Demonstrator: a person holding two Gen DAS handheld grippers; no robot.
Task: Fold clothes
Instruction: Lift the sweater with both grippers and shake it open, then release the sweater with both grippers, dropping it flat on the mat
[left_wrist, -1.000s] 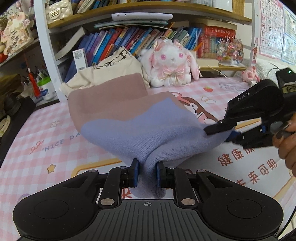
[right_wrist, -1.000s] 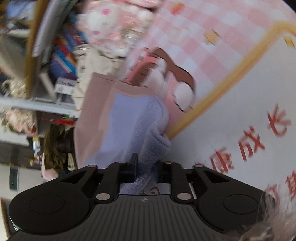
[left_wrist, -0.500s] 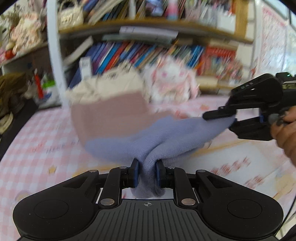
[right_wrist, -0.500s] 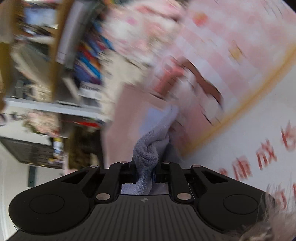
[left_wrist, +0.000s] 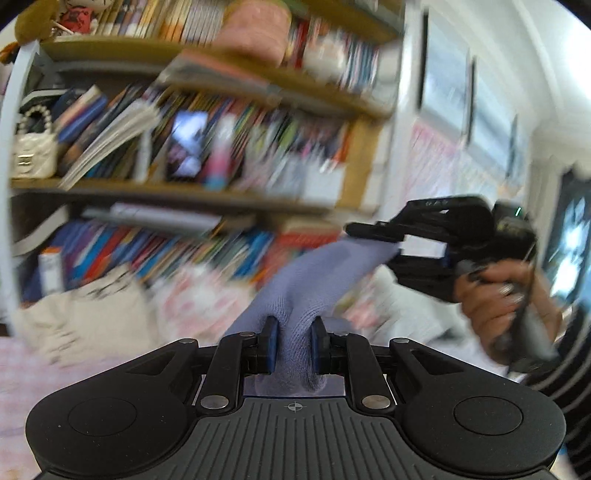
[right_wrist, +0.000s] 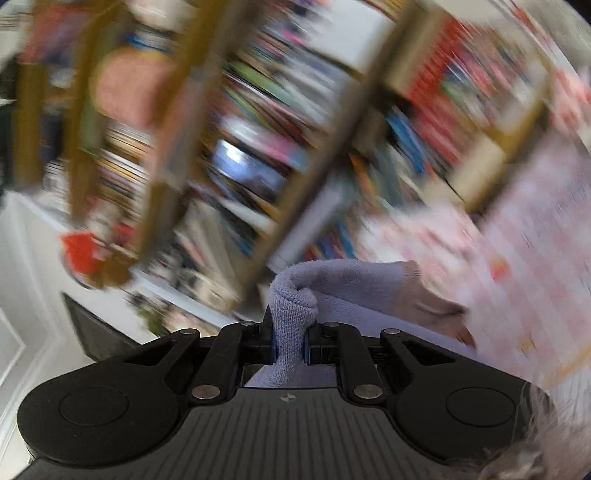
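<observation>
A soft lavender knit garment (left_wrist: 314, 280) hangs in the air, stretched between two pinched corners, one bunched into a thick fold low down, the other drawn up to the right. A dusty pink panel (right_wrist: 432, 295) shows along one edge.

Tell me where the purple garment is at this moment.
The purple garment hangs in the air in front of the bookshelf, stretched between the left gripper at bottom centre and the right gripper at the right.

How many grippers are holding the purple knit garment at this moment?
2: the left gripper grips one bunched edge of the purple knit garment; the right gripper grips its far corner.
</observation>
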